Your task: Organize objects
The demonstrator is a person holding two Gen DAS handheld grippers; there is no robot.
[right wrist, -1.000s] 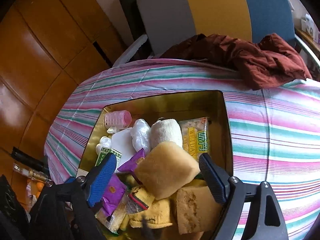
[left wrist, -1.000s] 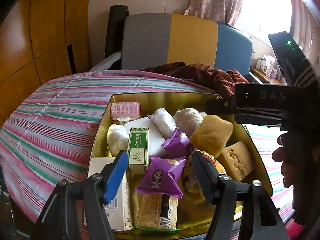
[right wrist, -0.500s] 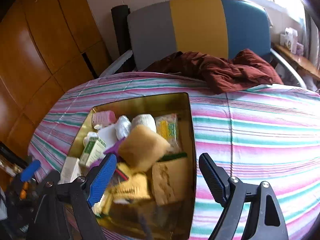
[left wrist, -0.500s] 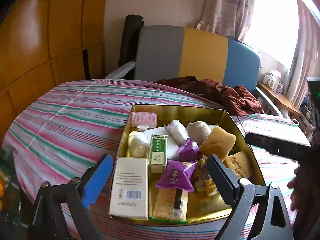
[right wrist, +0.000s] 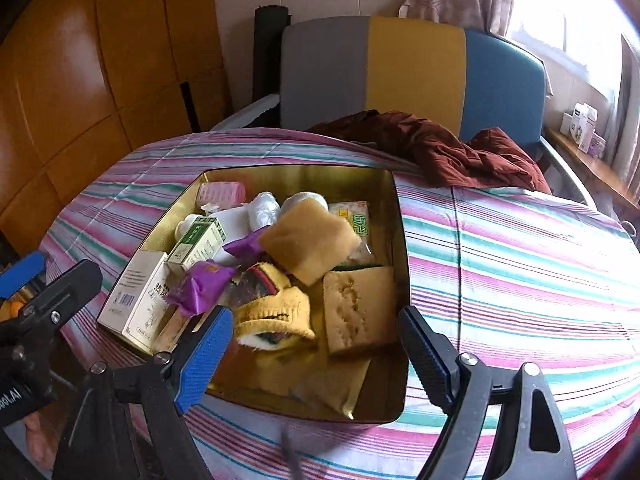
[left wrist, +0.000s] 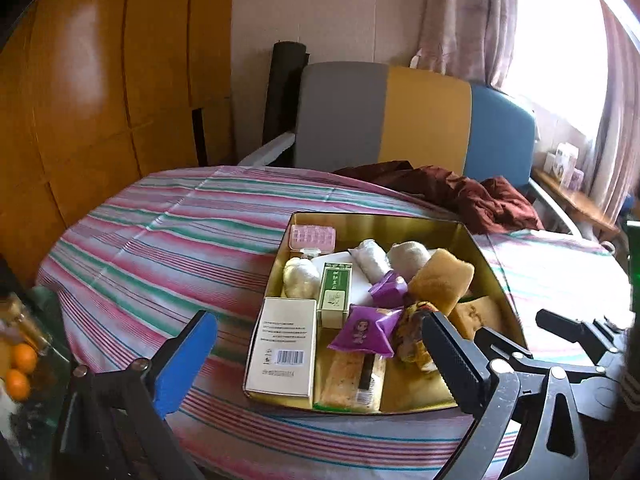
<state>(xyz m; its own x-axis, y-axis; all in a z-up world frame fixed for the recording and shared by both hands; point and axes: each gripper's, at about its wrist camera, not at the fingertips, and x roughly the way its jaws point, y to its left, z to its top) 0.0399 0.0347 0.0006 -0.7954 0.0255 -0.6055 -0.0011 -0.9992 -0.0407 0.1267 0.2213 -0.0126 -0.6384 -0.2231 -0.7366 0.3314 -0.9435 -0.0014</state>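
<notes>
Our left hand-held gripper (left wrist: 320, 354) has just spread wide and empty, the right hand-held gripper (right wrist: 314, 354) gapes too, both back from the filled gold metal tin (left wrist: 490, 264), so sorting looks nearly done.

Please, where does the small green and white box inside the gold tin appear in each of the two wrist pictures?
Left wrist view: the green and white box stands near the picture's middle, right of the large cream box.
Right wrist view: the same box lies left of centre, tilted, up and right of the cream box.
Shared landmark: the pink case in the far left corner of the gold tin.
</notes>
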